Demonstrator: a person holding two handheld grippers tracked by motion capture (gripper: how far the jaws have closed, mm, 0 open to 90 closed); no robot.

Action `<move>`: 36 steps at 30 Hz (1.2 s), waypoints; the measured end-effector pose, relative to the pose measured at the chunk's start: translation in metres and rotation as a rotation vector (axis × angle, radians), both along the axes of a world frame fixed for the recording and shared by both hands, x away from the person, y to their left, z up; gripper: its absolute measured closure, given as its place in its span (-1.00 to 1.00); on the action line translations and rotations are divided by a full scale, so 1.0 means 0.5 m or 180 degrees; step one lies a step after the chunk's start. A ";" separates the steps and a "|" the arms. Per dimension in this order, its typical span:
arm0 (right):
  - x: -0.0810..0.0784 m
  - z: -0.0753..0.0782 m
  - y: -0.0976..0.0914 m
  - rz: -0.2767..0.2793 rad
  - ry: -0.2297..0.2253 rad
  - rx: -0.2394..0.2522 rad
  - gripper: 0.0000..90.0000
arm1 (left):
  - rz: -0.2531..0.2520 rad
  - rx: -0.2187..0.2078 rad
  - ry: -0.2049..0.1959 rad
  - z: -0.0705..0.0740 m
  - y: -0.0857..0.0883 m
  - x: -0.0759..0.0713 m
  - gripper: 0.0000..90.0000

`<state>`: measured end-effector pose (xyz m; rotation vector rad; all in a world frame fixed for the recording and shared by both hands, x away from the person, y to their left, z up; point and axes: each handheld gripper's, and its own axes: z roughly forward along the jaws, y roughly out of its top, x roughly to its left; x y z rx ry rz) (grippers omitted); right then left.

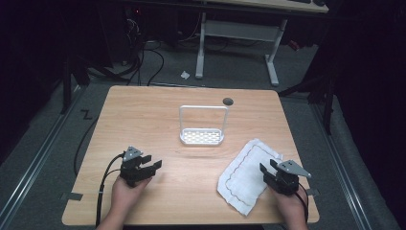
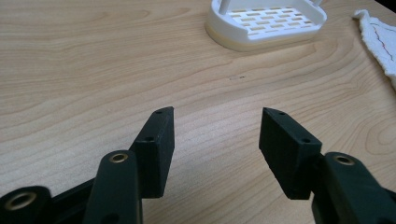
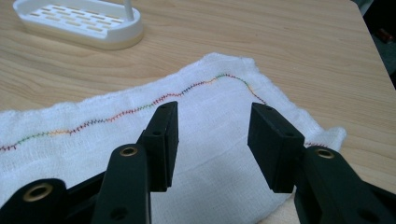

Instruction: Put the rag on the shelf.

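Observation:
A white cloth (image 1: 245, 172) with a coloured stitched border lies flat on the right front of the wooden table (image 1: 158, 115). My right gripper (image 1: 269, 168) sits open at the cloth's right edge; in the right gripper view its jaws hover just over the cloth (image 3: 93, 135) with nothing between them. My left gripper (image 1: 152, 162) rests open over bare wood at the front left, jaws apart above the tabletop (image 2: 93, 70). A white slotted rack (image 1: 202, 136) with a tall wire handle stands mid-table, and shows as the rack (image 2: 267, 21) and the rack (image 3: 79, 24) in the gripper views.
A small dark round disc (image 1: 228, 101) lies near the table's far edge, behind the rack. Beyond the table is a dark floor with cables and a white desk frame (image 1: 239, 43). Bare wood lies between the two grippers.

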<state>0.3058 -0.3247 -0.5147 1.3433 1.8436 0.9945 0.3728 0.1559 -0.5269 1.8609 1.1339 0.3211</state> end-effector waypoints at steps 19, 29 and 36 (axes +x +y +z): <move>0.008 -0.012 -0.035 -0.0166 0.0309 0.0073 0.85 | -0.0046 0.0004 0.0093 -0.004 -0.014 -0.006 0.60; 0.053 -0.036 -0.029 -0.0015 0.0613 -0.0134 1.00 | -0.0075 0.0077 0.0106 -0.004 -0.028 -0.012 0.94; 0.055 -0.038 0.027 0.0288 0.0576 -0.0222 1.00 | -0.0208 0.0104 0.0096 -0.003 -0.054 -0.022 0.96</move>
